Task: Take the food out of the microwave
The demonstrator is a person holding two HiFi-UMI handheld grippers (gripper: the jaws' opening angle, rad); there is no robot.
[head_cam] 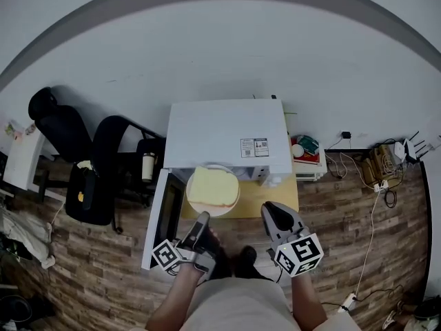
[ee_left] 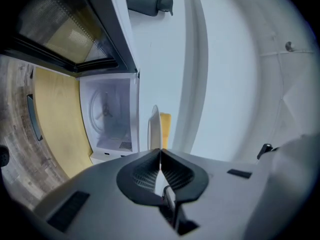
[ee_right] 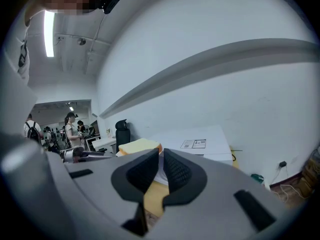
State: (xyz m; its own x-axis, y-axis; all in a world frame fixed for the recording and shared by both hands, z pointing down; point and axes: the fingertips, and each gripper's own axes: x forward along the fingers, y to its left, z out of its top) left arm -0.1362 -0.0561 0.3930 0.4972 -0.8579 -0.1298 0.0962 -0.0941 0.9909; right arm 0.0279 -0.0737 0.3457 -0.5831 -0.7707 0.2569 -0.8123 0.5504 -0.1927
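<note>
Food (head_cam: 210, 185): a pale yellow slab lying on a round white plate (head_cam: 224, 207), which is held in the air just in front of the open mouth of the white microwave (head_cam: 227, 133). The microwave stands on a light wooden table (head_cam: 274, 200) against a white wall. Its door (head_cam: 160, 216) is swung out to the left side of the head view.

Left hand-held gripper (head_cam: 201, 221): closed on the near rim of the plate. In the left gripper view, which is rolled on its side, the left hand-held gripper (ee_left: 160, 151) has its jaws pressed together on the plate's edge (ee_left: 153, 126). The plate appears there as a thin white line, with the yellow food (ee_left: 165, 129) on its right face. Beyond it lies the bare microwave cavity (ee_left: 107, 115) and, at upper left, the dark-framed door (ee_left: 65, 31).

Right hand-held gripper (head_cam: 277, 216): beside the plate on the right and apart from it, over the table's front edge. In the right gripper view, the right hand-held gripper (ee_right: 161, 154) has its jaws drawn almost together, with only a thin slit between them and nothing held. The food (ee_right: 140, 145) and the flat microwave top (ee_right: 200, 140) lie beyond its tips.

Surroundings: wood-pattern floor (head_cam: 89, 267), black office chairs (head_cam: 65, 126) left of the microwave, and people (ee_right: 70, 126) standing far off in a lit room.
</note>
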